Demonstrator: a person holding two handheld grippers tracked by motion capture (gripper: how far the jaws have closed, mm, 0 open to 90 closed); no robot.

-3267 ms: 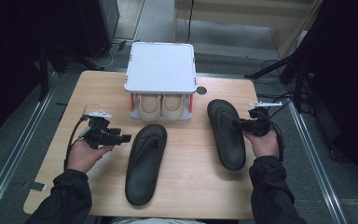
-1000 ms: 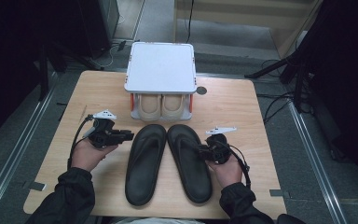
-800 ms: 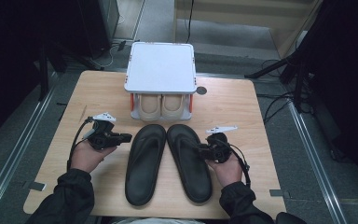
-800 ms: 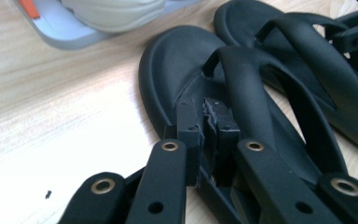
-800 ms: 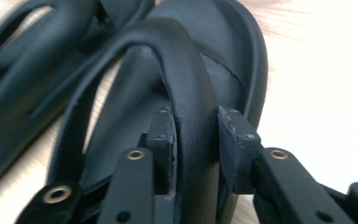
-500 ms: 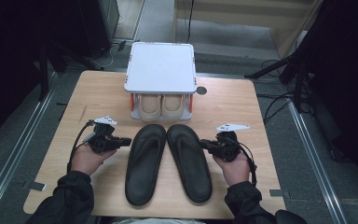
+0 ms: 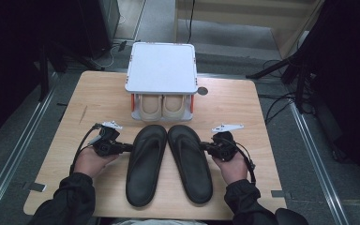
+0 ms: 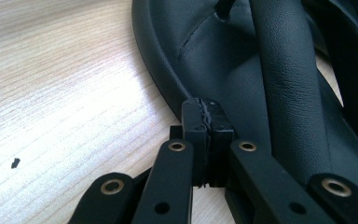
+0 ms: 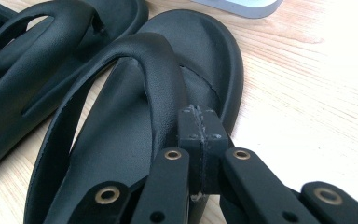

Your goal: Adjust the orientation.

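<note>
Two black flip-flop sandals lie side by side on the wooden table, the left sandal and the right sandal. My left gripper rests shut at the left sandal's outer edge, pointing at it. In the left gripper view its jaws are pressed together with nothing between them, right at that sandal's rim. My right gripper is shut at the right sandal's outer edge. In the right gripper view its closed tips sit beside the strap of that sandal, holding nothing.
A white-topped shoe rack stands at the table's back middle with a beige pair of shoes under it. A small dark hole marks the table beside the rack. Bare wood lies right and left of the sandals.
The right sandal, far right earlier, now lies next to the left one. Over the last second the right hand drew slightly right off the sandal, and the left hand sank a little.
</note>
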